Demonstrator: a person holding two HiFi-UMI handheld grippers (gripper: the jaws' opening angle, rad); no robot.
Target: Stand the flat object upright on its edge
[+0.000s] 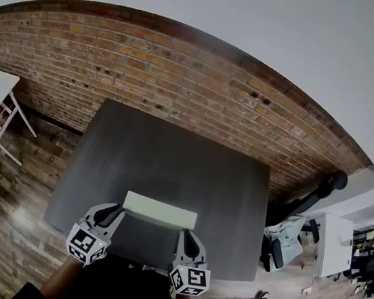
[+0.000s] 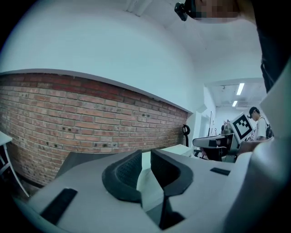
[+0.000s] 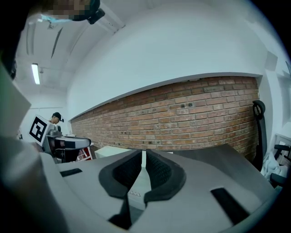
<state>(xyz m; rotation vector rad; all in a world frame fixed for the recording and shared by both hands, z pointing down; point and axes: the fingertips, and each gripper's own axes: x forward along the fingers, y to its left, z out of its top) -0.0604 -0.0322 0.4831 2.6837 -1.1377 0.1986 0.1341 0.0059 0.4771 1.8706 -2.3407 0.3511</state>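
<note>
Left tool (image 1: 121,212) clamped on left end of pale flat slab (image 1: 160,212), right tool (image 1: 183,234) clamped on right end

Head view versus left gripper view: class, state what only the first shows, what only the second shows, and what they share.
Only the head view: the whole flat object, with the left gripper and the right gripper gripping its two ends. Only the left gripper view: the left pads pressed on the object's edge, ceiling lights and a person in the background. Both: the dark table, the brick wall, the object and the right gripper.
</note>
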